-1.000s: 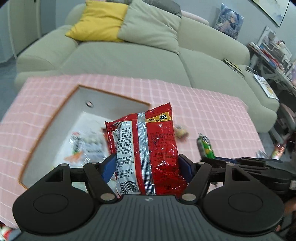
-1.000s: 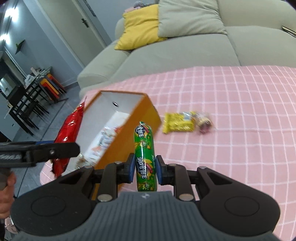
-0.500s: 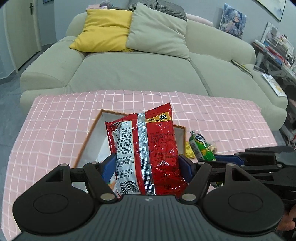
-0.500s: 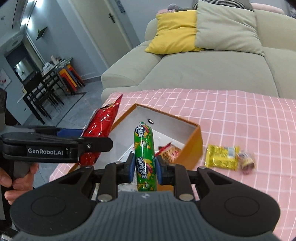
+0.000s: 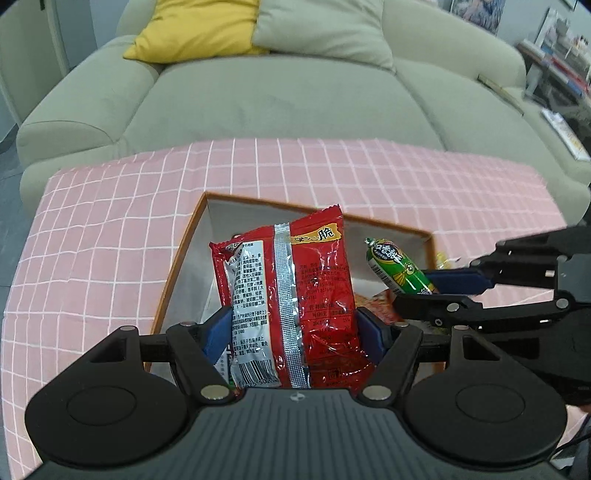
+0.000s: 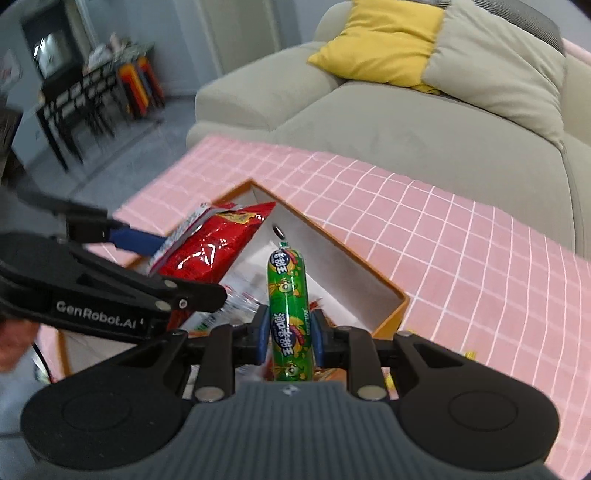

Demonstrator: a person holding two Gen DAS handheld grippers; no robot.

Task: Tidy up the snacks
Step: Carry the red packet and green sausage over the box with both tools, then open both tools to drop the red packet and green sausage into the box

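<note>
My left gripper (image 5: 293,332) is shut on a red snack bag (image 5: 291,306) and holds it upright over the open orange box (image 5: 177,266). My right gripper (image 6: 289,334) is shut on a green sausage stick (image 6: 290,314) and holds it over the same box (image 6: 391,295). The sausage (image 5: 399,269) and right gripper (image 5: 432,288) show at the right of the left wrist view. The red bag (image 6: 214,243) and left gripper (image 6: 166,266) show at the left of the right wrist view. Other snack packs lie inside the box, partly hidden.
The box sits on a table with a pink checked cloth (image 5: 110,240). A grey-green sofa (image 5: 295,92) with a yellow cushion (image 5: 199,29) stands behind the table. A yellow wrapper (image 6: 471,355) lies on the cloth to the right of the box.
Both grippers have moved in over the box and closer together, each still holding its snack. The box now lies directly below both.
</note>
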